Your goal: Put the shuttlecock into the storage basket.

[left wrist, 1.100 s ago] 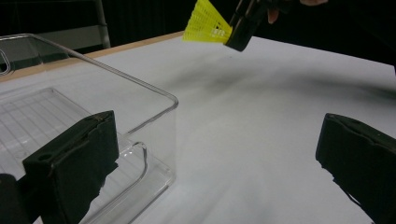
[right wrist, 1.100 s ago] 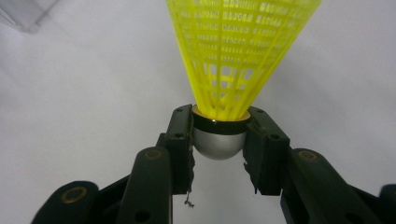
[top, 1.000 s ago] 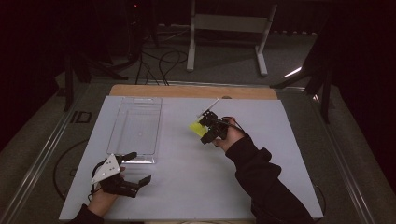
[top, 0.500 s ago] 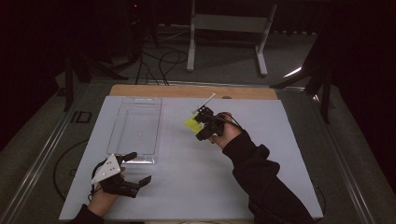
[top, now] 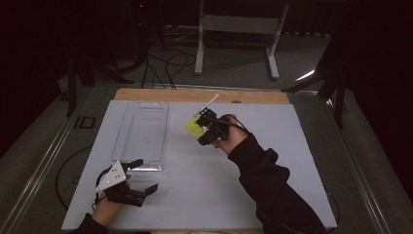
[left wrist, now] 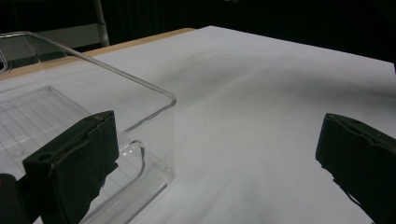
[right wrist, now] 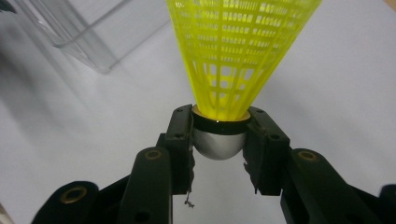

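A yellow mesh shuttlecock with a silver rounded base is hanging above the white counter, skirt pointing outward.

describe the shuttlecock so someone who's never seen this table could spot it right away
Start at the white table, then find the clear plastic bin on its left half. Just right of the bin, the right gripper grips the shuttlecock by its rounded silver base. Its bright yellow mesh skirt is the one vivid colour there.
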### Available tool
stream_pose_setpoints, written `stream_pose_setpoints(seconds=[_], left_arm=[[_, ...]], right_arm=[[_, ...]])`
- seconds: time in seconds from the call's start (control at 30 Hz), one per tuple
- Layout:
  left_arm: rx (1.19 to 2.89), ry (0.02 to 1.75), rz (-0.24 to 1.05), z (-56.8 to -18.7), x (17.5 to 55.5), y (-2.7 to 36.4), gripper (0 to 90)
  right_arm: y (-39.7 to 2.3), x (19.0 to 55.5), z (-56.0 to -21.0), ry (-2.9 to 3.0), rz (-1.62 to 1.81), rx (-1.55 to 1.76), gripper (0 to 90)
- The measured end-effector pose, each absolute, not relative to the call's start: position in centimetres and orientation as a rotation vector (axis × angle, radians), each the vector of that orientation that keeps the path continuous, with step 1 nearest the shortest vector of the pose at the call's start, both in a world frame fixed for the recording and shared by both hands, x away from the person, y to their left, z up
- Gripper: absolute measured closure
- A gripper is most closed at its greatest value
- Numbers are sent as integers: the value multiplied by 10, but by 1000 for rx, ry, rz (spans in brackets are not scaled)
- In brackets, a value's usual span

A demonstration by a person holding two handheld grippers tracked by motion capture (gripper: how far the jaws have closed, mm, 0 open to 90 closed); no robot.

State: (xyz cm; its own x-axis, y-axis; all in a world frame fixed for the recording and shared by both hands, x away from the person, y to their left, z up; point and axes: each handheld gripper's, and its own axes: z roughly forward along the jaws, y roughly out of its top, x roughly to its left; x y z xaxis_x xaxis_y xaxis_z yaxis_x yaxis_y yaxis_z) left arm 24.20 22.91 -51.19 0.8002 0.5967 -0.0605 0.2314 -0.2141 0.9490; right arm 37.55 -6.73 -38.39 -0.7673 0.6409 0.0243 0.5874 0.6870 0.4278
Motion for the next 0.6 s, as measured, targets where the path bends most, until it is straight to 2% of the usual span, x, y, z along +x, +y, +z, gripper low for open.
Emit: stream_pose_setpoints(seconds=[0.6], left_arm=[[1791, 637, 377, -512, 242, 229, 1]], right_arm=[[-34, 369, -366, 2807, 750, 872, 652]])
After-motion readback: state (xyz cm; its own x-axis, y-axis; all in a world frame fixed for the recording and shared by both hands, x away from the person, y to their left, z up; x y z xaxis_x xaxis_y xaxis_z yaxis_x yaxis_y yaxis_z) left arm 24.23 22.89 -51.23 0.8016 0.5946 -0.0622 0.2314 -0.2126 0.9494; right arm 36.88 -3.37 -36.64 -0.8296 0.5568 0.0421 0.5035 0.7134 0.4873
